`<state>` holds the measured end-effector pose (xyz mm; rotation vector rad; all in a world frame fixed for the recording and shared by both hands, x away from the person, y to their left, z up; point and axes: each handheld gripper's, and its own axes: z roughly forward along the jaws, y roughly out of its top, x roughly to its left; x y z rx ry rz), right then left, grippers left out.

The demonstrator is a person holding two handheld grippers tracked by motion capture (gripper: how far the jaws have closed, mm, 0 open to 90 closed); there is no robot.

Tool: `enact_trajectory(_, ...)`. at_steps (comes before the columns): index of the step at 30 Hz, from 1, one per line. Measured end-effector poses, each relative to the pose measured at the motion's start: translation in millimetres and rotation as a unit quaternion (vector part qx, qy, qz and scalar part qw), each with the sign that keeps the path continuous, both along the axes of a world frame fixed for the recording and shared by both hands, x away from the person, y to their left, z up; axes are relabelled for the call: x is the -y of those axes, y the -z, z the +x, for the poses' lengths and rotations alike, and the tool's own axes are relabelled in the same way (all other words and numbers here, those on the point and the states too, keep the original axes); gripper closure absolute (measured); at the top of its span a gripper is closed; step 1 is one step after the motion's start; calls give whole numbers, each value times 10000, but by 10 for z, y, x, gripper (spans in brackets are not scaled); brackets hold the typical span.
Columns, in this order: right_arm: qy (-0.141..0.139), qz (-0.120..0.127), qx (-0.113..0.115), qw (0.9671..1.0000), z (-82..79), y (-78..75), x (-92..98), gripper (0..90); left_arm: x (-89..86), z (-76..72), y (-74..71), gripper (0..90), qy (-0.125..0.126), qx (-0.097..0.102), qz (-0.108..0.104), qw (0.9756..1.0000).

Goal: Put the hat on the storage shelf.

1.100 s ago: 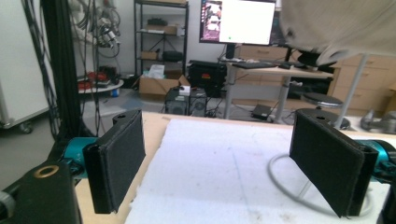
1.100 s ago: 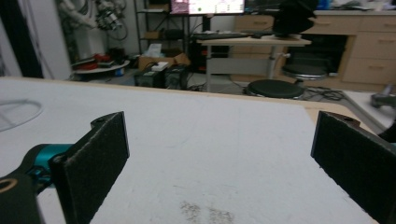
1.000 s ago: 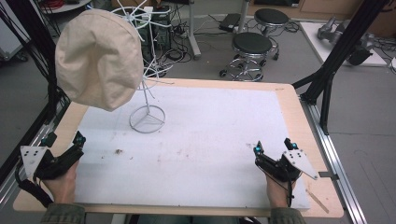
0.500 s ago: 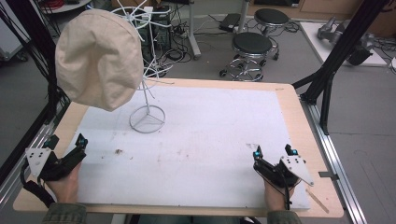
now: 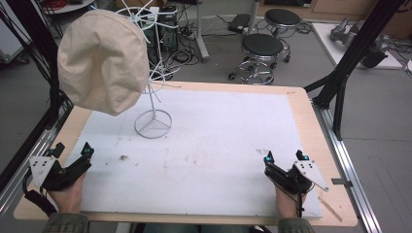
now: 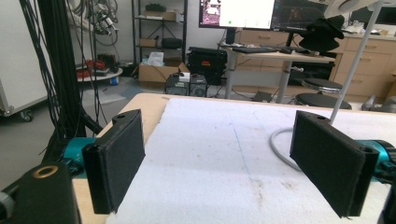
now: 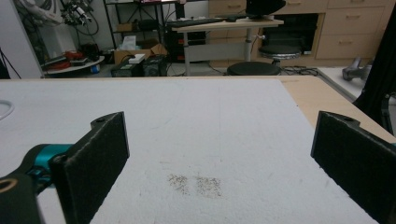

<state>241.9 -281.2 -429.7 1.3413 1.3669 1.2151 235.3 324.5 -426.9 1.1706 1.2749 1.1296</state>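
Note:
A beige fabric hat point(image 5: 103, 60) hangs on a white wire stand point(image 5: 153, 122) at the back left of the white mat point(image 5: 218, 141). My left gripper point(image 5: 73, 151) rests at the mat's front left corner, jaws wide open with nothing between them; its pads point(image 6: 119, 158) frame bare mat, and the stand's ring base point(image 6: 280, 147) shows past the right pad. My right gripper point(image 5: 284, 158) lies at the front right, also open and empty, its pads point(image 7: 95, 161) spread over bare mat.
The mat lies on a wooden table point(image 5: 311, 121) with black frame posts point(image 5: 357, 53) at the right and left. Two round stools point(image 5: 262, 48) stand on the floor beyond the table's far edge. Small dark specks point(image 5: 124, 158) mark the mat.
Both grippers have drawn back slightly toward the front edge of the table. The hat and stand have stayed put.

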Motion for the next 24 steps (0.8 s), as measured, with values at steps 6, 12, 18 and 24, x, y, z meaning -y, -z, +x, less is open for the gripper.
enact_trajectory(6,-13,36,-59,10000,5,3,14,31,-6,-3,16,181,53,-39,-49,10000)
enact_trajectory(12,-122,59,-138,9998,15,8,13,32,-2,-10,38,181,125,-88,-59,9999)
enact_trajectory(18,-149,73,-160,9997,20,11,16,32,-7,-13,53,180,159,-153,-81,9997)
enact_trajectory(24,-180,71,-183,9996,23,13,9,32,-4,-15,59,180,172,-148,-94,9997)
